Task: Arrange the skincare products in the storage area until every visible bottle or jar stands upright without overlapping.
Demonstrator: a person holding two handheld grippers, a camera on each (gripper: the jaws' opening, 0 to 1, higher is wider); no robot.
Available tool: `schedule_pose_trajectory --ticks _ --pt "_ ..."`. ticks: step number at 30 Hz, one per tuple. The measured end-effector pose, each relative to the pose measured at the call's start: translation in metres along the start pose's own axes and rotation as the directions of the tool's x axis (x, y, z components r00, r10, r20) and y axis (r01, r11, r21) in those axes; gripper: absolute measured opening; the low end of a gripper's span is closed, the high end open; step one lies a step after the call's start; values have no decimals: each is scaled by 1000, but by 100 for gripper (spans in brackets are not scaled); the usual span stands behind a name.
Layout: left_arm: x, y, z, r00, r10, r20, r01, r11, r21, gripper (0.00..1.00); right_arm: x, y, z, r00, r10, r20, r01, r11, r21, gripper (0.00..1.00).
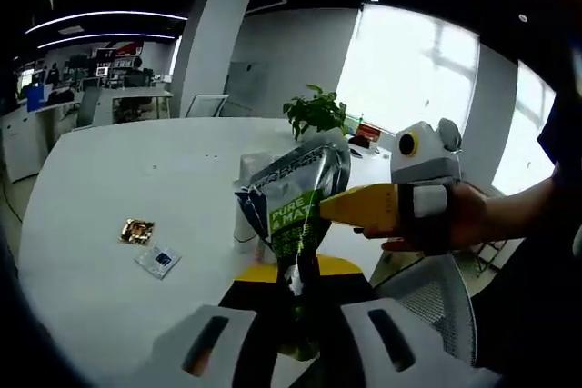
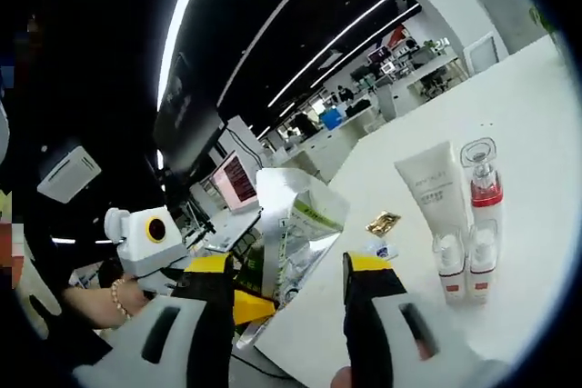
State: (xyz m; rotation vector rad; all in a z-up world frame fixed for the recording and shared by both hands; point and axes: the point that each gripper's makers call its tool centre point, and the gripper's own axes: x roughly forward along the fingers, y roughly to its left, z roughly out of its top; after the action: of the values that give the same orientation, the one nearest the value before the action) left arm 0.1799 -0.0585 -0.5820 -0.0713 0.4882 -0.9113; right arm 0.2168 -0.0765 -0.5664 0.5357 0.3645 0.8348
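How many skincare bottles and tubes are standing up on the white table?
4 that I can make out in the right gripper view: a white tube, a clear bottle with a red band beside it, and two small white bottles in front. The pouch may hide others.

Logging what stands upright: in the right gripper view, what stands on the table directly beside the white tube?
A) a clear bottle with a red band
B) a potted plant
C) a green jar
A: the clear bottle with a red band stands right beside the white tube on the white table.
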Motion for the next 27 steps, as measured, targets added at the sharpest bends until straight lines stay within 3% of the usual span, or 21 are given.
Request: schedule_pose_trajectory --ticks 2,4,6,11,21,25,27 --pt "0 0 0 1000 7 -3 -7 1000 3 9 2 9 0 999 43 1 -43 999 33 33" --pt "-1 3 0 1000 15 0 -15 1000 -1 10 3 19 1 996 88 9 -88 995 49 19" --pt "-2 4 1 1000 21 12 -21 1000 2 10 4 20 3 997 76 18 -77 995 62 16" --pt "-6 4 3 999 21 30 -20 1000 -6 17 4 26 3 993 116 26 -118 987 111 11" --pt "-19 -1 14 996 -11 91 14 999 -36 40 -6 26 9 984 176 29 -178 968 180 5" --pt "-30 5 24 990 -15 141 26 997 -73 54 -10 34 17 965 262 17 -261 947 186 5" --pt "-35 7 30 986 -29 166 43 996 -81 62 -13 44 22 946 325 17 -322 928 188 5"
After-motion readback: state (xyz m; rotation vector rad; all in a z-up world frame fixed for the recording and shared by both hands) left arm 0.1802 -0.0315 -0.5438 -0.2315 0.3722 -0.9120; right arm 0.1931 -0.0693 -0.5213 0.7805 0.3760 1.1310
